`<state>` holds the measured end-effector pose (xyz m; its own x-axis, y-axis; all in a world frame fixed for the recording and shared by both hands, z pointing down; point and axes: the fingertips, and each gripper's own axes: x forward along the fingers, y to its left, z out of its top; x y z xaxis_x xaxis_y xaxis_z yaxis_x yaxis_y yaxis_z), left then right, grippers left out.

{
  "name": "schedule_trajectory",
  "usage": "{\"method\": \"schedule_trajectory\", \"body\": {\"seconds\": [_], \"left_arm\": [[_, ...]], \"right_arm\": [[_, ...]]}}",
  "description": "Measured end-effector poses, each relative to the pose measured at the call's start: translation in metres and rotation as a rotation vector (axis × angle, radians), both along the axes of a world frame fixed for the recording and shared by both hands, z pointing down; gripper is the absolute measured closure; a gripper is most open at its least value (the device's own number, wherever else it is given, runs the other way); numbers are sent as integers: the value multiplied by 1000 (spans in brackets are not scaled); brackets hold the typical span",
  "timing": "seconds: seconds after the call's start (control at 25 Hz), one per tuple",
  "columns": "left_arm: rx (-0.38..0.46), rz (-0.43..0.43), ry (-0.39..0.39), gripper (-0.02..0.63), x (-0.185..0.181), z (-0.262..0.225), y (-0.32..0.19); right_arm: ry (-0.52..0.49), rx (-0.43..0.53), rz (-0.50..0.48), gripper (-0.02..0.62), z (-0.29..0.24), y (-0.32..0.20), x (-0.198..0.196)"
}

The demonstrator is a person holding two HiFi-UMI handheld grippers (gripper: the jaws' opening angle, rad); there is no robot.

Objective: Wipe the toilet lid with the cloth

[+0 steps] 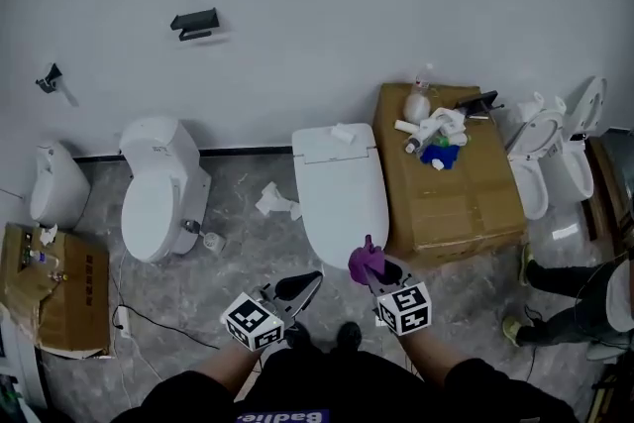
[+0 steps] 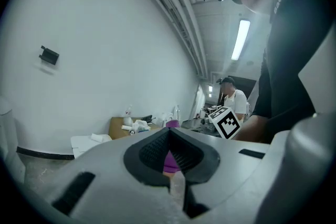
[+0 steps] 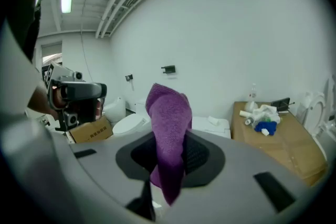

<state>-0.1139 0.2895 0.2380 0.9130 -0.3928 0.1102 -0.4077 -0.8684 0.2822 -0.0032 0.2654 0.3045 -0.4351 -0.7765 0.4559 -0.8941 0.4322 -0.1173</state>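
Observation:
The white toilet with its lid (image 1: pixel 343 198) down stands mid-floor against the wall, just ahead of both grippers. My right gripper (image 1: pixel 372 269) is shut on a purple cloth (image 1: pixel 366 261), which sticks up from the jaws over the lid's near end. The right gripper view shows the cloth (image 3: pixel 168 115) pinched between the black pads, with part of the toilet (image 3: pixel 212 125) behind it. My left gripper (image 1: pixel 309 283) hovers beside it to the left, shut and empty. Its closed jaws (image 2: pixel 169 136) fill the left gripper view, with the cloth (image 2: pixel 171 124) beyond them.
A cardboard box (image 1: pixel 451 198) with bottles and rags on top stands right of the toilet. A second toilet (image 1: pixel 158 198) is to the left, with more toilets at the far left (image 1: pixel 54 185) and right (image 1: pixel 540 158). Crumpled paper (image 1: pixel 273 203) lies on the floor. A person's legs (image 1: pixel 565 302) are at the right.

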Motion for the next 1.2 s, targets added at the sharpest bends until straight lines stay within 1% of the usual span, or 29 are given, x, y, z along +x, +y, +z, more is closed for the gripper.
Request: {"method": "schedule_trajectory", "body": {"seconds": [0.12,0.24,0.36,0.56,0.72,0.84,0.96,1.2], "left_arm": [[15,-20,-7,589,-13,-23,3],[53,-42,-25,589,-15,-50,2],[86,-48,-7,589,-13,-81,4],[113,-51,33,589,-11,-130,16],[120,-71,55,589,-16,-144,28],[111,-84,59,589,-17,-139,31],[98,-71,52,589,-15,-130,42],[142,-37,26,589,-9,-126,56]], "right_arm": [[-30,60,-49,502,-45,10,-21],[-59,128,-97,502,-92,19,-35],[-95,190,-127,502,-134,27,-43],[-143,257,-163,502,-186,43,-50],[-143,281,-191,502,-195,62,-62],[-138,301,-222,502,-190,67,-69],[-145,298,-241,502,-187,75,-76],[-134,304,-263,502,-177,79,-81]]}}
